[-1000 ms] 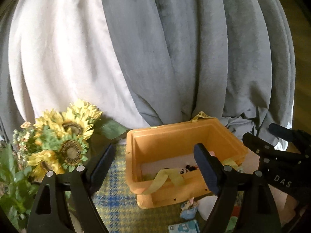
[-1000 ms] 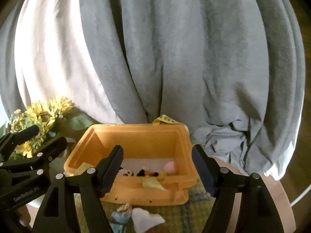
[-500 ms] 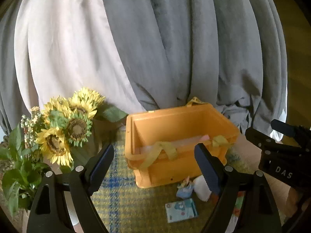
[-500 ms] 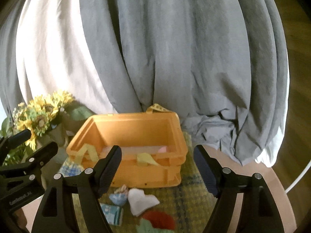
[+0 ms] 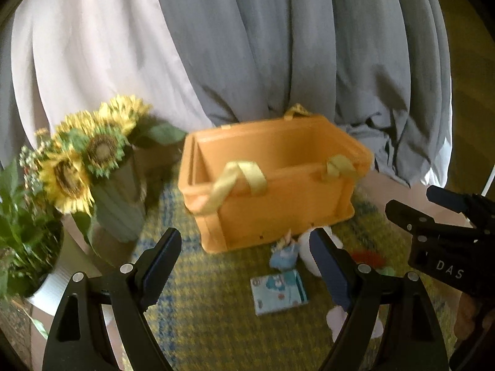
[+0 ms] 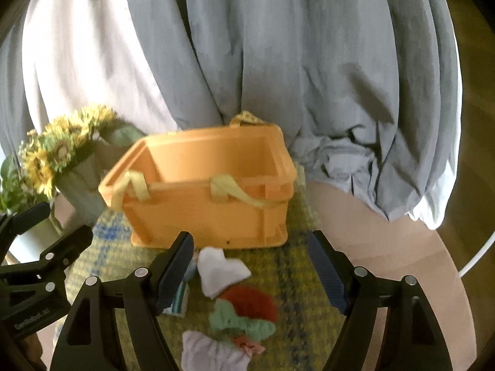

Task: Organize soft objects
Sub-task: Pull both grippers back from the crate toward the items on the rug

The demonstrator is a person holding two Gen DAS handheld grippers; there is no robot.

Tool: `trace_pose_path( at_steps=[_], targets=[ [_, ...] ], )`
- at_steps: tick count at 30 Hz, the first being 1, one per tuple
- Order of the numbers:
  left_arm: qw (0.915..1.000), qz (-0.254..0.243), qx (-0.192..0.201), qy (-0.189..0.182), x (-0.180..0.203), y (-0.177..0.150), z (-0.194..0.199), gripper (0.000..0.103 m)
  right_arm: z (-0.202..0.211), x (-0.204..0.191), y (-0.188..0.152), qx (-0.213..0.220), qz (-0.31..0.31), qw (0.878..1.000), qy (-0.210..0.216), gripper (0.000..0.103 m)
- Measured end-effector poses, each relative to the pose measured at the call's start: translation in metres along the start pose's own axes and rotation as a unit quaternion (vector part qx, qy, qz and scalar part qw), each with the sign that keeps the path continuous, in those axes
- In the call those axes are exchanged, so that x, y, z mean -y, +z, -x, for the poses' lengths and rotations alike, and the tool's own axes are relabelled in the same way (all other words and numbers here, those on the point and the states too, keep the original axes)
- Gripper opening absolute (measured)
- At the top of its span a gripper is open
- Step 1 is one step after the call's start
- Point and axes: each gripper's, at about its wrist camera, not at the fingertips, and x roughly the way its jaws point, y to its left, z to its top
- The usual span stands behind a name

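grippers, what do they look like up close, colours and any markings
Both are matte black plastic frames with silver screws. The left gripper and right gripper have dark blue ribbed pads on their fingers. White lettering marks their sides.

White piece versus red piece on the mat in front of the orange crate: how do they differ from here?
The white piece lies nearer the orange crate, by its front wall; the red piece lies behind it, nearer the camera. The white piece shows whole, with a notched, heart-like outline; the red piece is rounded and partly covered by a green piece. Both lie loose on the yellow plaid mat, in neither claw.
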Motion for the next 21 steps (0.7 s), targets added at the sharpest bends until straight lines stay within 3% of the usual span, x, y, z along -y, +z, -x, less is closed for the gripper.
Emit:
trace_pose_path(
  at_steps=[10,21],
  targets=[
    [0.9988,-0.009,-0.046,-0.015,0.009,-0.025,-0.025,0.085,-0.020,0.004,-0.024,-0.055,-0.011,0.998,0.010,0.077],
    [0.9863,0.026,-0.140,-0.083,0.017,-0.046,-0.067,0.085,-0.052,0.011,-0.043,-0.116,-0.026,0.992,0.030,0.077]
  ],
)
